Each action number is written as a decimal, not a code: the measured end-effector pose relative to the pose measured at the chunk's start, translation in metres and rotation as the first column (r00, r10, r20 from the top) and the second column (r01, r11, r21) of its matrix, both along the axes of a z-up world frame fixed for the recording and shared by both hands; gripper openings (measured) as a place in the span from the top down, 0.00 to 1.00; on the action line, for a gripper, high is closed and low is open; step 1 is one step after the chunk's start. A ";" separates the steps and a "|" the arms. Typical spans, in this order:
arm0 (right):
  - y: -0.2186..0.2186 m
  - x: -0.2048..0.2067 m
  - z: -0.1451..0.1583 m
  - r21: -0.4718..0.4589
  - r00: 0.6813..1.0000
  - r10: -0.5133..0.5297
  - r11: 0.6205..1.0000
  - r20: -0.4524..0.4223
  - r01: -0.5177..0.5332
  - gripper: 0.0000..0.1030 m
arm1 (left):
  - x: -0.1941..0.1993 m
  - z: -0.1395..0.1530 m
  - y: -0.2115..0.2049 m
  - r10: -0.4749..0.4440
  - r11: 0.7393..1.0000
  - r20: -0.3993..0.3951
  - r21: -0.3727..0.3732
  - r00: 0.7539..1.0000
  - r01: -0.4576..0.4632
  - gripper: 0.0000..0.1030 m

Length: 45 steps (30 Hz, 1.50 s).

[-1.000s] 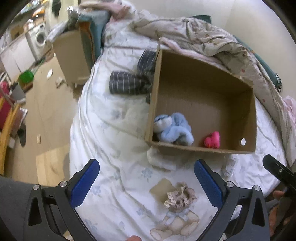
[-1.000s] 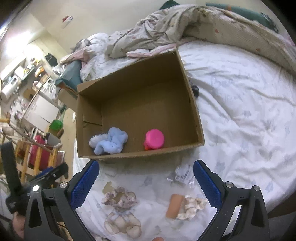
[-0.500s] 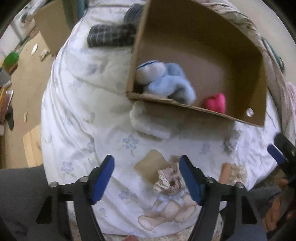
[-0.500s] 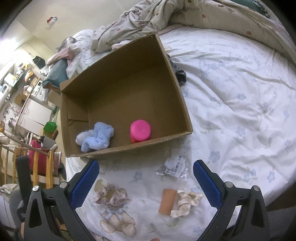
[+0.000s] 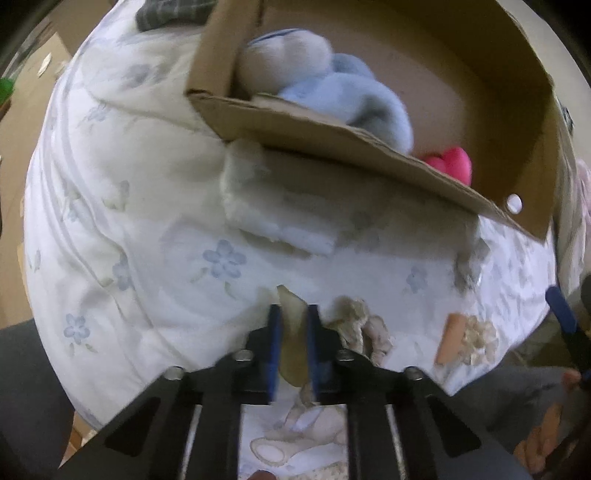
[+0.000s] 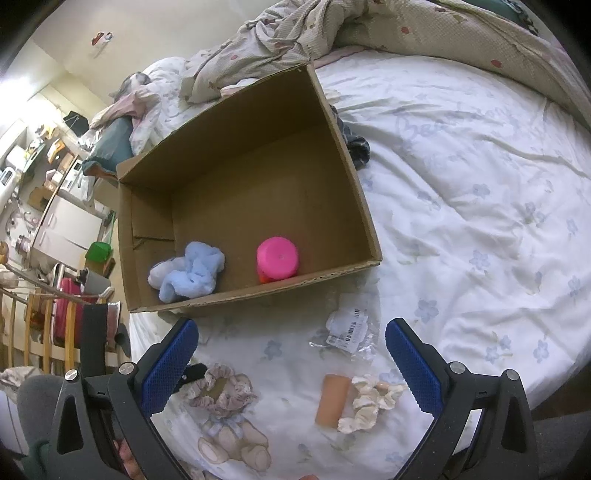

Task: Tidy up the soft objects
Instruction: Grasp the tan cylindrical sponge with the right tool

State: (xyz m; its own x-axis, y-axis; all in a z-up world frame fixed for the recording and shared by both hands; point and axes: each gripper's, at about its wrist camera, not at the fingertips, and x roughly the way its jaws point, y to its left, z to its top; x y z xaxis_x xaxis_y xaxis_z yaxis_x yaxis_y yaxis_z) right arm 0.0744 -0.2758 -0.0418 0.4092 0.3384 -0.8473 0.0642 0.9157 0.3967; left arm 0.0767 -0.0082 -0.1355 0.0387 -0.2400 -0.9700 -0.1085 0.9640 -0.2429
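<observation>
My left gripper [image 5: 292, 314] is shut on the brown card of a beige scrunchie [image 5: 354, 317] lying on the bed near its front edge; the scrunchie also shows in the right wrist view [image 6: 221, 386]. My right gripper [image 6: 291, 354] is open and empty above the bed. A cream scrunchie [image 6: 369, 402] on an orange card [image 6: 330, 400] lies between its fingers. A cardboard box [image 6: 343, 155] holds a blue plush toy [image 6: 192, 271] and a pink object [image 6: 277, 256].
A crumpled plastic wrapper [image 6: 347, 332] lies in front of the box. A white fluffy item [image 5: 280, 218] lies against the box's near wall. Dark striped clothing [image 5: 166, 11] and a rumpled quilt [image 6: 332, 26] lie behind. The bed edge drops to the floor at left.
My left gripper has moved down and forward and closed on the beige scrunchie's card. The right gripper has shifted slightly and stayed open.
</observation>
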 end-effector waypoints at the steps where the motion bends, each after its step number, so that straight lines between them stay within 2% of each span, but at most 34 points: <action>1: -0.001 0.000 0.000 -0.001 1.000 -0.004 1.000 -0.002 0.004 0.00 | -0.001 0.002 0.000 0.000 1.000 0.005 -0.002 1.000 0.000 0.93; 5: -0.006 0.000 0.000 0.009 1.000 -0.016 1.000 -0.007 0.016 0.00 | -0.009 0.027 0.002 0.005 1.000 0.073 -0.029 0.997 -0.003 0.94; 8: -0.011 -0.002 0.000 0.028 1.000 -0.012 1.000 -0.022 0.012 0.00 | -0.016 0.062 0.003 -0.015 0.999 0.160 -0.027 0.987 0.019 0.94; 10: -0.014 -0.004 -0.002 0.039 0.999 -0.011 0.999 -0.044 0.013 0.00 | -0.020 0.081 0.009 0.010 0.999 0.200 -0.045 0.980 -0.001 0.94; 14: -0.022 -0.005 -0.014 0.138 0.993 -0.009 0.990 -0.120 0.026 0.00 | -0.026 0.113 0.015 -0.011 1.000 0.284 0.024 0.959 0.004 0.94; 16: -0.023 -0.005 -0.023 0.184 0.987 0.006 0.983 -0.163 0.024 0.02 | -0.028 0.117 0.018 -0.021 0.999 0.296 0.033 0.955 0.012 0.94; 18: -0.021 -0.006 -0.032 0.224 0.977 0.033 0.975 -0.209 0.015 0.23 | -0.028 0.112 0.018 -0.019 0.999 0.299 0.033 0.954 0.010 0.94; 19: -0.019 -0.007 -0.036 0.219 0.973 0.043 0.976 -0.228 0.008 0.25 | -0.029 0.109 0.020 -0.015 0.999 0.298 0.034 0.955 0.005 0.94; 25: 0.010 -0.009 -0.045 0.220 0.950 0.165 0.970 -0.265 -0.107 0.27 | -0.026 0.087 0.027 0.022 1.000 0.249 0.010 0.968 -0.025 0.94; 28: 0.025 -0.010 -0.061 0.163 0.922 0.205 0.974 -0.329 -0.158 0.27 | -0.023 0.086 0.024 0.023 1.000 0.249 0.008 0.968 -0.026 0.94; 30: 0.030 -0.010 -0.075 0.084 0.904 0.194 0.981 -0.381 -0.175 0.29 | -0.023 0.086 0.022 0.020 1.000 0.251 0.005 0.968 -0.022 0.94; 31: 0.031 -0.009 -0.081 0.048 0.900 0.184 0.983 -0.394 -0.179 0.32 | -0.023 0.087 0.021 0.017 1.000 0.251 0.005 0.968 -0.019 0.94; 33: 0.033 -0.007 -0.090 -0.013 0.892 0.168 0.981 -0.419 -0.191 0.44 | -0.023 0.086 0.018 0.010 1.000 0.252 0.004 0.968 -0.012 0.94; 35: 0.037 -0.005 -0.096 -0.046 0.886 0.166 0.978 -0.434 -0.206 0.52 | -0.022 0.087 0.017 0.007 1.000 0.252 0.004 0.968 -0.008 0.94; 38: 0.046 -0.002 -0.100 -0.097 0.884 0.176 0.966 -0.433 -0.240 0.76 | -0.022 0.086 0.017 0.006 1.000 0.251 0.007 0.968 -0.008 0.94; 39: 0.048 -0.002 -0.099 -0.114 0.887 0.179 0.962 -0.425 -0.249 0.90 | -0.022 0.086 0.016 0.006 1.000 0.251 0.008 0.968 -0.009 0.94; 41: 0.051 0.003 -0.094 -0.109 0.896 0.182 0.964 -0.405 -0.245 0.93 | -0.022 0.085 0.018 0.009 1.000 0.250 0.013 0.968 -0.013 0.94; 45: 0.056 0.002 -0.066 -0.021 0.929 0.222 0.971 -0.297 -0.238 0.94 | -0.022 0.085 0.022 0.021 1.000 0.256 0.016 0.967 -0.026 0.94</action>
State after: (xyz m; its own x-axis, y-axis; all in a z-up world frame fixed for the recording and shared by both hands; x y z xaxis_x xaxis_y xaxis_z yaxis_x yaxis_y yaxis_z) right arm 0.0767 -0.2201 -0.1078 0.0585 0.3431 -0.9375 -0.0457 0.9390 0.3408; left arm 0.0546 0.0139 -0.0509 0.2912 -0.2180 -0.9315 -0.0679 0.9665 -0.2475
